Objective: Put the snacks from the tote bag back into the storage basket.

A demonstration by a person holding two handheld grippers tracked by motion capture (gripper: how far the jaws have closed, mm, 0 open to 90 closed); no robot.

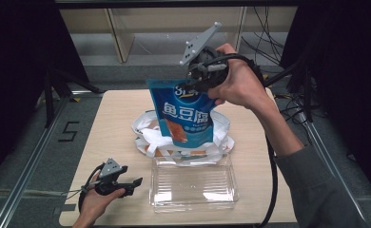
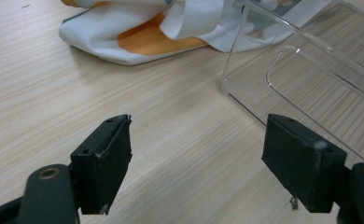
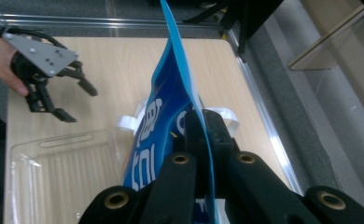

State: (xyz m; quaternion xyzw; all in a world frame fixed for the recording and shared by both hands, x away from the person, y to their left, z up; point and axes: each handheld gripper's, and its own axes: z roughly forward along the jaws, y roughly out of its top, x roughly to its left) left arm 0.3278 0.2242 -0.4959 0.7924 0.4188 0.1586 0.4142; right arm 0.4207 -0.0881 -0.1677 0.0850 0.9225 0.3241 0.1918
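Pale wood-grain surface (image 1: 117, 123) under dark surroundings, and near its front edge sits a clear plastic tray (image 1: 193, 183), ribbed floor, with nothing inside it. Just behind the tray lies a crumpled white bag (image 1: 148, 137) with orange patches and white straps, touching the tray's far rim. Above that bag, behind the tray, hangs the blue snack pouch (image 1: 186, 114): glossy blue, big white characters across the front, an orange food picture lower down, tilted slightly. The right hand-held gripper (image 1: 203, 76) has it pinched by the top corner, jaws clamped tight on the pouch edge. Left of the tray, the left hand-held gripper (image 1: 126, 184) rests low over the surface, jaws spread wide apart, pointing toward the tray's near corner.
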